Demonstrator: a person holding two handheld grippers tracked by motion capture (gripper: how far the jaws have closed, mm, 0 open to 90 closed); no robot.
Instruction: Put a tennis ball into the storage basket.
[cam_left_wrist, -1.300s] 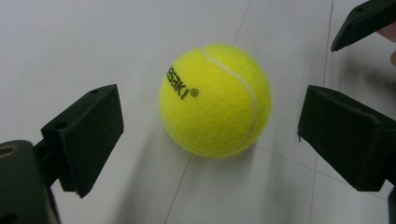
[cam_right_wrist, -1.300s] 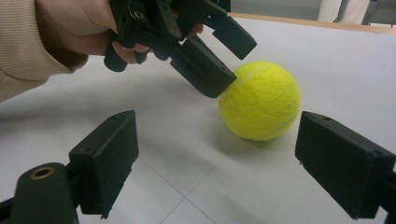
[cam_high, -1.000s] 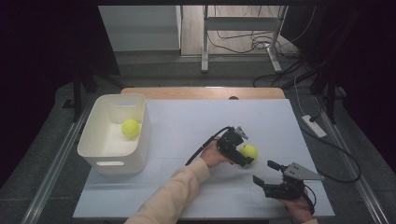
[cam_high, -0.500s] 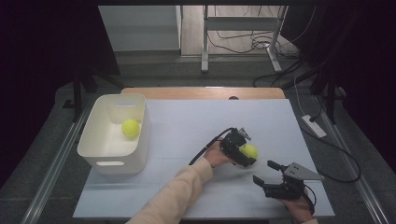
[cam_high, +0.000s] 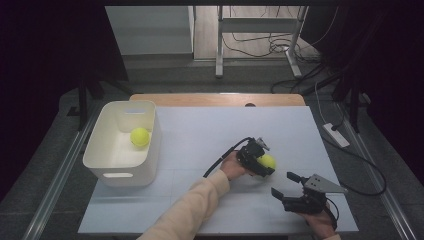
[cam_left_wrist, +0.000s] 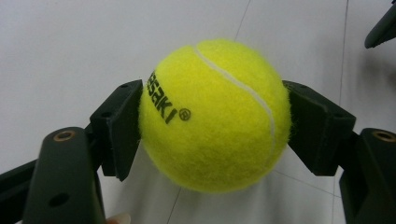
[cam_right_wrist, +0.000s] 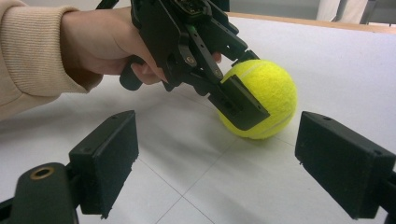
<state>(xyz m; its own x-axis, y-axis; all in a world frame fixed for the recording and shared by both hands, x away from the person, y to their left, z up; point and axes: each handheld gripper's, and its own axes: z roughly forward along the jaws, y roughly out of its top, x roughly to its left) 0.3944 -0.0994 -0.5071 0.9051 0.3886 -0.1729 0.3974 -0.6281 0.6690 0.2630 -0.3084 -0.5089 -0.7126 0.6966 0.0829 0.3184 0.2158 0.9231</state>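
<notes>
Tabletop white; left tongs just clamped tennis ball, right tongs agape.

We see bare worktop across the middle, open from nine to twelve o'clock of the left tongs. The white bin blocks the far nine o'clock side. Toward five o'clock the right tongs sit near, jaws spread, leaving a narrow gap beside the tennis ball.
</notes>
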